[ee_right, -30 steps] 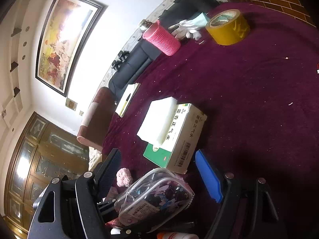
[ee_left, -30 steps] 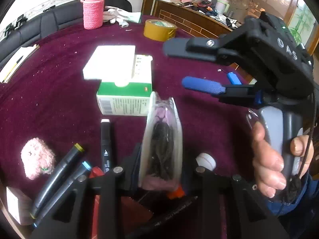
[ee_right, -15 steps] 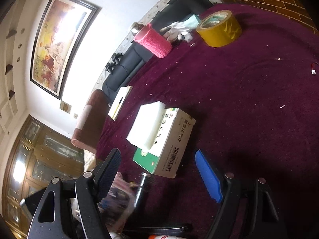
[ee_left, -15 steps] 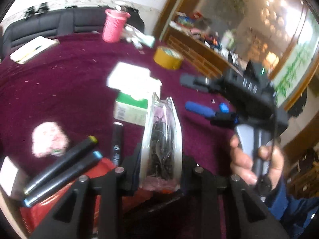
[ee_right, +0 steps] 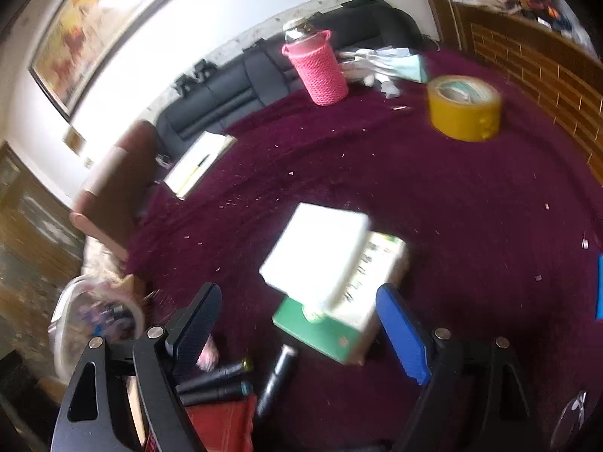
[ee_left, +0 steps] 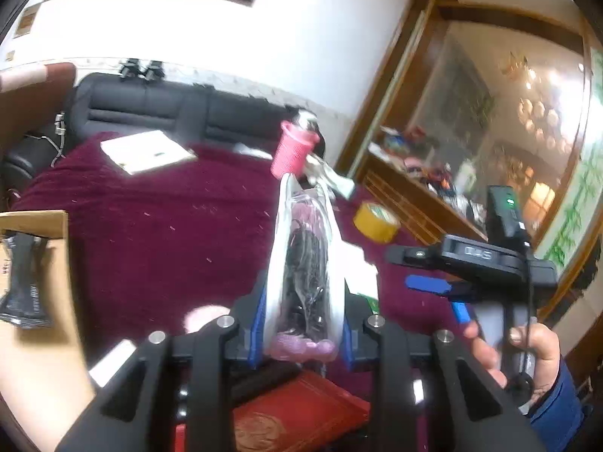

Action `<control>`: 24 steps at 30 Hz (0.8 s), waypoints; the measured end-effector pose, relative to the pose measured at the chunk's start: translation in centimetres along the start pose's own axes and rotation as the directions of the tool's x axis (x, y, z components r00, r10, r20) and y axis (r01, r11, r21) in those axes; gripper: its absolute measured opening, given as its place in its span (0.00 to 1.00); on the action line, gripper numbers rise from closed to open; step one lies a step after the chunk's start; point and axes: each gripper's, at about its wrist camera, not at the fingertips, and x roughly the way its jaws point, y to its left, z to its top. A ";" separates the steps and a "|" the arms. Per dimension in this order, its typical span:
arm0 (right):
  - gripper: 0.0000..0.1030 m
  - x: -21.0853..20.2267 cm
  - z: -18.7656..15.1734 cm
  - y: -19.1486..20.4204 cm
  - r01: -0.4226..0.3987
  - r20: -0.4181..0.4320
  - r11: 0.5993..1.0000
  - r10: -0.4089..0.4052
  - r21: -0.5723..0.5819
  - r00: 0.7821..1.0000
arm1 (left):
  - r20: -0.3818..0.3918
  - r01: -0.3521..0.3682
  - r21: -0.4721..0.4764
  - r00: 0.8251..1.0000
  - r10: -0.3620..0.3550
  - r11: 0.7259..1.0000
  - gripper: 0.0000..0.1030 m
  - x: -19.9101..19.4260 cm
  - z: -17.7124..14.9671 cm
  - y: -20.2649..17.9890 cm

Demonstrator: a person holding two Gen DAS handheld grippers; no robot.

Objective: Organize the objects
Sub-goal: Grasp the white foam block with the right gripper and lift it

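Left gripper (ee_left: 301,335): pinched on the base of a clear plastic zip pouch holding dark cords and pink items (ee_left: 303,275); the pouch is held upright on its edge, lifted off the table.
Right gripper (ee_right: 297,335): spread wide with nothing between the black pad and the blue pad; it is held above the near part of the table.
Red embossed booklet (ee_left: 297,414): seen just below the left gripper, at the near edge of the table.
Black marker pens (ee_right: 226,380): lying side by side near the red booklet, with one more pen at an angle beside them.
Green-and-white carton with a white box on top (ee_right: 339,282): standing on the table past the pens, between the right gripper's pads in its view, but not touched.
Open cardboard box (ee_left: 34,275): seen at the left of the left wrist view, with a dark packet inside; judged the likely place for the pouch.
Step in hand: the pouch is judged to be in transit toward a container.
How it is best done: the pinch should be kept firm, since the pouch is slick and top-heavy; it should be lowered fully before release, and kept clear of the other gripper.
Maroon velvet tablecloth (ee_right: 433,188): a yellow tape roll (ee_right: 465,107) and a pink knitted cup holder (ee_right: 320,69) stand far back, well apart from the work.
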 end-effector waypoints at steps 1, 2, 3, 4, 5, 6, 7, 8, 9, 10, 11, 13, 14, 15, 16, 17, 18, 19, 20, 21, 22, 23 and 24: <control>0.86 0.7 0.3 0.4 0.033 -0.010 0.999 -0.033 0.005 0.999 | 0.014 -0.019 -0.008 1.000 0.019 1.000 0.29 -0.4 0.2 0.5; 0.86 1.4 0.5 0.9 0.073 -0.012 0.997 -0.073 0.011 0.997 | 0.022 -0.028 -0.017 0.999 0.029 0.999 0.29 -0.6 0.3 0.9; 0.86 1.8 0.6 1.2 0.108 -0.014 0.994 -0.108 0.008 0.994 | 0.034 -0.037 -0.034 0.999 0.038 0.999 0.29 -0.9 0.4 1.5; 0.86 2.2 0.8 1.5 0.142 -0.014 0.990 -0.142 0.007 0.990 | 0.045 -0.052 -0.051 0.998 0.054 0.997 0.29 -1.2 0.5 2.1; 0.86 2.5 1.0 2.0 0.179 0.000 0.984 -0.179 0.007 0.984 | 0.053 -0.069 -0.057 0.996 0.072 0.996 0.29 -1.4 0.6 2.4; 0.86 2.8 1.1 2.5 0.219 0.005 0.976 -0.218 -0.007 0.976 | 0.059 -0.081 -0.060 0.995 0.084 0.995 0.29 -1.7 0.6 2.7; 0.87 3.3 1.3 3.0 0.279 -0.003 0.960 -0.279 -0.031 0.960 | 0.061 -0.090 -0.068 0.994 0.094 0.994 0.29 -1.8 0.6 3.0; 0.87 4.0 1.5 3.4 0.344 -0.018 0.937 -0.346 -0.056 0.938 | 0.059 -0.090 -0.078 0.994 0.095 0.993 0.29 -1.9 0.7 3.2; 0.87 4.3 1.6 3.6 0.362 -0.017 0.931 -0.364 -0.055 0.931 | 0.056 -0.086 -0.086 0.994 0.091 0.993 0.29 -1.8 0.6 3.4; 0.87 4.4 1.7 3.6 0.365 -0.014 0.930 -0.366 -0.048 0.930 | 0.056 -0.084 -0.093 0.994 0.089 0.992 0.29 -1.8 0.6 3.5; 0.88 4.7 1.8 3.6 0.369 -0.016 0.928 -0.370 -0.046 0.929 | 0.056 -0.084 -0.094 0.994 0.089 0.992 0.29 -1.8 0.5 3.5; 0.89 5.5 1.9 4.0 0.405 -0.025 0.912 -0.407 -0.064 0.913 | 0.057 -0.082 -0.086 0.995 0.087 0.993 0.29 -1.9 0.4 3.4; 0.89 6.2 2.0 4.1 0.425 -0.032 0.902 -0.428 -0.080 0.903 | 0.058 -0.080 -0.084 0.995 0.085 0.993 0.29 -2.2 0.3 3.5; 0.89 6.6 2.0 4.2 0.427 -0.036 0.900 -0.431 -0.084 0.901 | 0.057 -0.075 -0.080 0.995 0.079 0.994 0.29 -2.3 0.2 3.5; 0.89 7.0 2.0 4.1 0.432 -0.042 0.897 -0.437 -0.088 0.898 | 0.055 -0.071 -0.077 0.996 0.075 0.995 0.29 -2.3 0.2 3.5; 0.89 7.5 2.0 4.1 0.445 -0.046 0.890 -0.450 -0.096 0.892 | 0.054 -0.070 -0.075 0.996 0.074 0.995 0.29 -2.3 0.1 3.3; 0.88 7.6 1.8 3.9 0.454 -0.037 0.886 -0.459 -0.096 0.888 | 0.052 -0.067 -0.073 0.996 0.071 0.995 0.29 -2.2 0.0 3.4; 0.84 7.6 1.6 3.8 0.452 -0.028 0.887 -0.456 -0.093 0.889 | 0.050 -0.064 -0.072 0.996 0.068 0.995 0.29 -2.2 -0.1 3.2; 0.77 7.5 1.5 3.4 0.457 -0.016 0.885 -0.460 -0.089 0.888 | 0.048 -0.065 -0.070 0.996 0.069 0.995 0.29 -2.2 -0.1 3.1; 0.76 7.1 1.4 3.2 0.455 0.006 0.886 -0.456 -0.084 0.890 | 0.046 -0.067 -0.068 0.996 0.070 0.995 0.29 -2.2 -0.2 3.1; 0.75 6.8 1.3 2.9 0.432 0.006 0.899 -0.433 -0.072 0.901 | 0.042 -0.067 -0.068 0.997 0.070 0.995 0.29 -2.1 -0.2 3.1; 0.74 6.4 1.3 2.6 0.404 0.006 0.913 -0.404 -0.061 0.915 | 0.038 -0.066 -0.069 0.997 0.069 0.995 0.29 -2.1 -0.3 3.0; 0.74 5.8 1.2 2.1 0.370 0.009 0.928 -0.370 -0.052 0.929 | 0.034 -0.064 -0.070 0.997 0.066 0.995 0.29 -2.0 -0.3 3.0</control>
